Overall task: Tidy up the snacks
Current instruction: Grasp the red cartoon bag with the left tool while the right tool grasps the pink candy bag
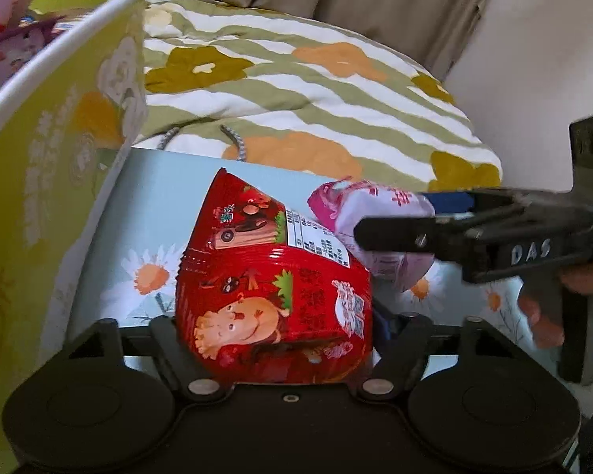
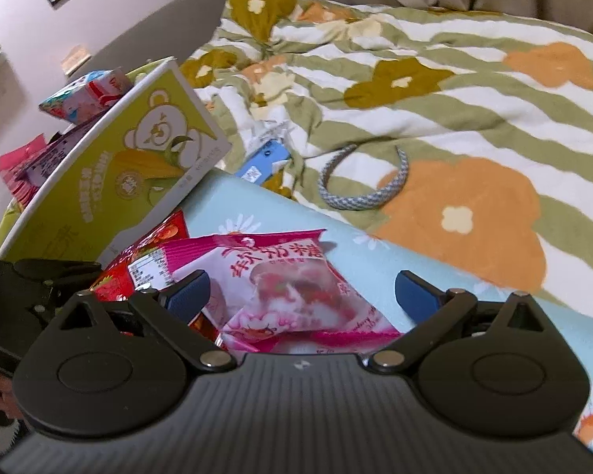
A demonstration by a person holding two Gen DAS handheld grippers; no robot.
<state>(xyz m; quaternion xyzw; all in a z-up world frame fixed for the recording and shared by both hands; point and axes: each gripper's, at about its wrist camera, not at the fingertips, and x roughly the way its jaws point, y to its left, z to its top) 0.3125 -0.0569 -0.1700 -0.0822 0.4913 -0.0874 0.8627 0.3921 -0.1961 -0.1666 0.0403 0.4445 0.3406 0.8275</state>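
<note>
Left claw (image 1: 274, 328) is clenched on the red snack bag (image 1: 276, 292), lifted above the daisy-print surface (image 1: 154, 205), presumably for transfer into the yellow box (image 1: 59, 150) at its left edge. Right claw (image 2: 300, 288) stands released, straddling the pink snack bag (image 2: 288, 292). Box wall crowds the left; the bed quilt (image 2: 454, 118) beyond the far edge lies open.

Both cameras sit low and close over the daisy-print board (image 1: 154, 181), facing the striped flowered quilt (image 1: 316, 91) behind it. The left wrist view has the yellow-green box (image 1: 71, 126) close on its left; the right wrist view sees that box (image 2: 138, 166) farther left. Both share the board (image 2: 355, 260), box and quilt (image 2: 454, 118).
</note>
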